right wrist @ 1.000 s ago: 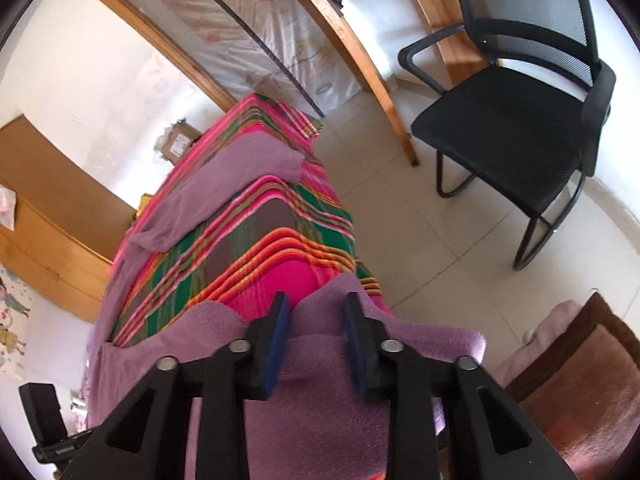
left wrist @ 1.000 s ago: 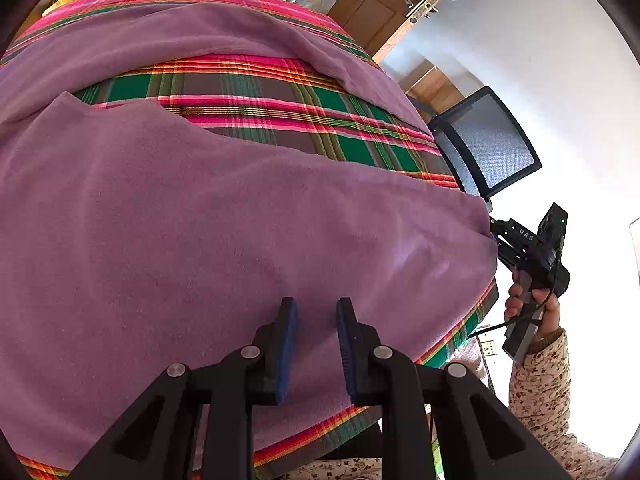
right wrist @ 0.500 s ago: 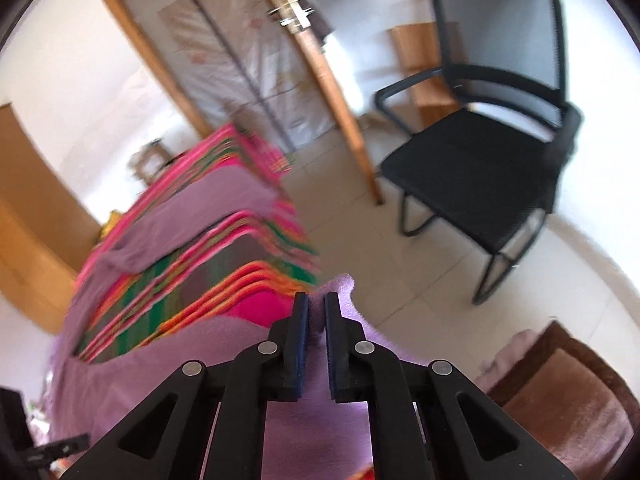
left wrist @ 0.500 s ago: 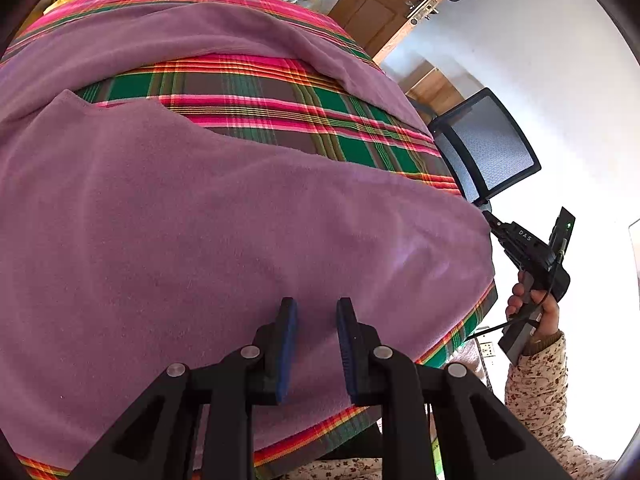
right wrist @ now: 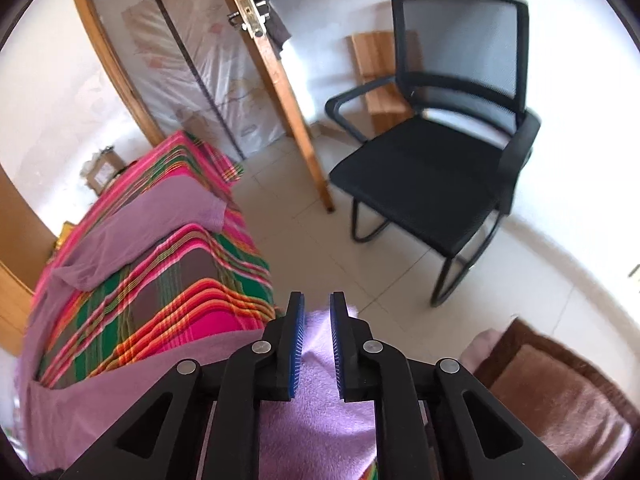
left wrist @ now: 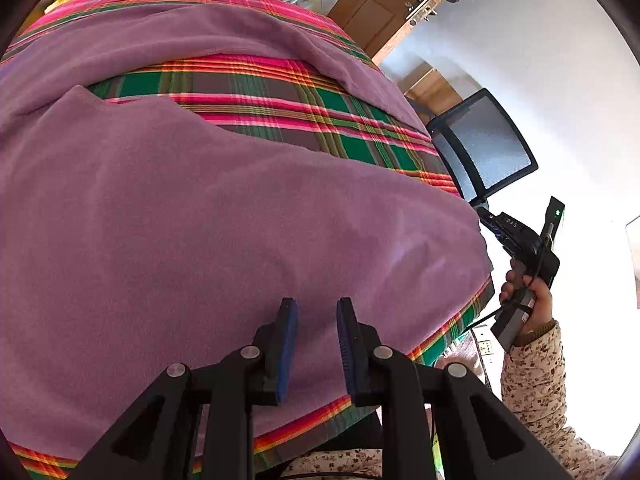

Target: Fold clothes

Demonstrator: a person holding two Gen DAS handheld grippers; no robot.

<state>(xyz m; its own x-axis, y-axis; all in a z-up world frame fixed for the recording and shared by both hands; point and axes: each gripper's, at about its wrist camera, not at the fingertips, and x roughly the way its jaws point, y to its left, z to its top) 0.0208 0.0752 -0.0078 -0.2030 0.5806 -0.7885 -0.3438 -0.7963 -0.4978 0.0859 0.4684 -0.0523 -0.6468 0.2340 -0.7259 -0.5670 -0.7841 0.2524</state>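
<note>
Purple garment [left wrist: 224, 232] spread across the plaid-covered bed [left wrist: 256, 92] to its near edge; left hand-held gripper [left wrist: 313, 306] over the cloth, jaws apart, gripping nothing; right hand-held gripper [right wrist: 317, 300] opening at the garment's corner, cloth behind the pads.

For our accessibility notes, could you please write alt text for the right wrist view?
The right tool, its jaws opening, hangs over a corner of purple fleece garment on a plaid-covered table. Beyond stand a black mesh chair and a wooden door.
</note>
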